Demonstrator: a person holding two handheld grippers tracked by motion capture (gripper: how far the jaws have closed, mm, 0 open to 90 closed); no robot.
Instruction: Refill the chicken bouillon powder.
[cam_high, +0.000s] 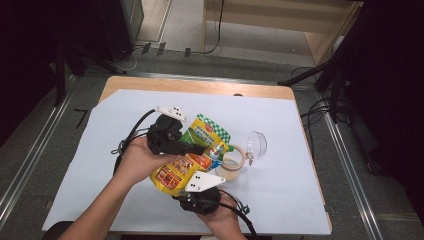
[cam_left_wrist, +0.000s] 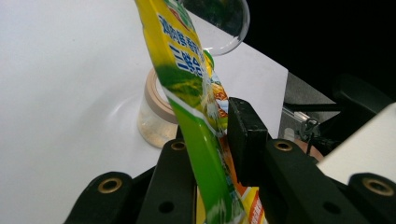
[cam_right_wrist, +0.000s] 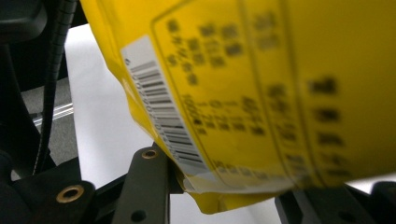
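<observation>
A person holds a yellow and green snack pouch (cam_high: 192, 155) up over the middle of the white table (cam_high: 300, 200), one gripper at each end of it. The left gripper (cam_high: 197, 148) comes in from the left, its jaws laid across the pouch at about mid-height. In the left gripper view the pouch (cam_left_wrist: 196, 135) stands edge-on between the two black jaws; the right-hand jaw lies against its printed face and the other sits close on the far side, so the pouch looks pinched between them, though I cannot be sure how firmly. The left hand (cam_high: 137, 160) wraps the body of that gripper.

The right gripper (cam_high: 200, 192) comes from the near edge of the table, under its grey plate, and meets the lower yellow end of the pouch. In the right gripper view the back of the pouch (cam_right_wrist: 261, 93), with its barcode, hangs right over the jaws; its bottom seam sits down between them. One jaw touches the seam at the left; the other is hidden by the pouch, so I cannot tell whether the seam is clamped.

Just beside the pouch, to the right, a tape roll (cam_high: 233, 162) lies on the table, and a clear cup (cam_high: 256, 145) lies on its side next to it.
</observation>
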